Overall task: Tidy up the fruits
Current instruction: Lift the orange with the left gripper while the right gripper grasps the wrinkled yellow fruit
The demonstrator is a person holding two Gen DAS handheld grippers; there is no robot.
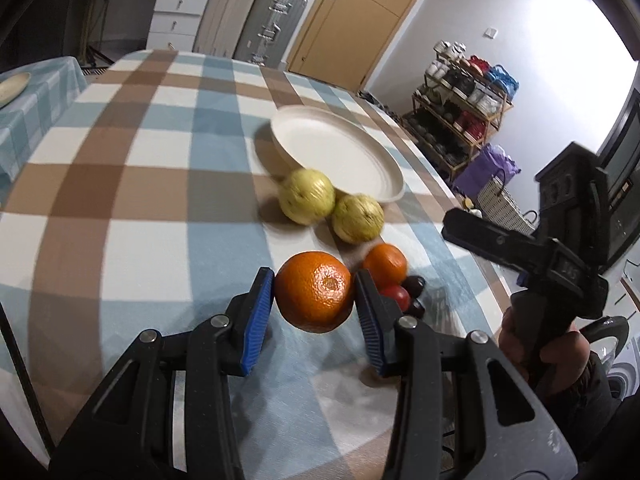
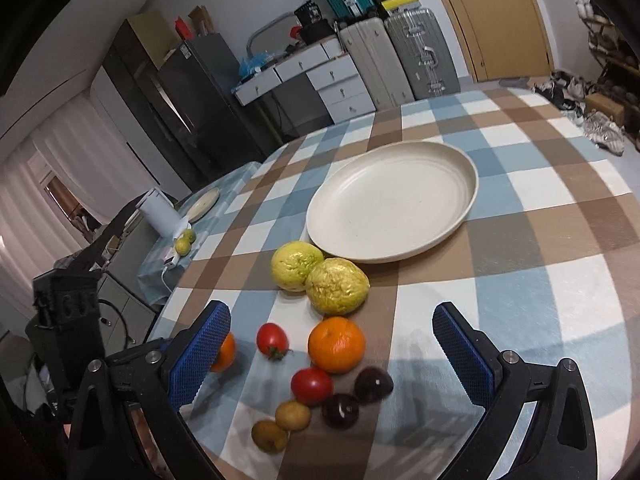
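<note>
The left gripper [image 1: 314,300] is clamped on an orange [image 1: 314,291], its blue pads pressed against both sides; the orange is lifted clear of the checked cloth [image 1: 120,184], its shadow lying on the cloth below; in the right view that orange [image 2: 224,352] shows only as a sliver behind the left blue pad. The right gripper [image 2: 332,348] hangs over the fruit with its fingers spread wide and nothing between them; in the left view it appears at the right edge, held in a hand [image 1: 548,356].

On the cloth a cream plate [image 2: 394,200] sits bare; two yellow-green guavas [image 2: 297,260] [image 2: 337,286] lie touching each other, just beside the plate's near rim. Nearer the right gripper lies a second orange [image 2: 337,345]; a tomato [image 2: 272,340] sits to its left, well apart from another tomato [image 2: 311,386] below it; two dark plums [image 2: 373,385] [image 2: 340,410] lie near that second tomato; two small brown fruits [image 2: 293,415] [image 2: 269,435] touch each other at the near edge of the group.
</note>
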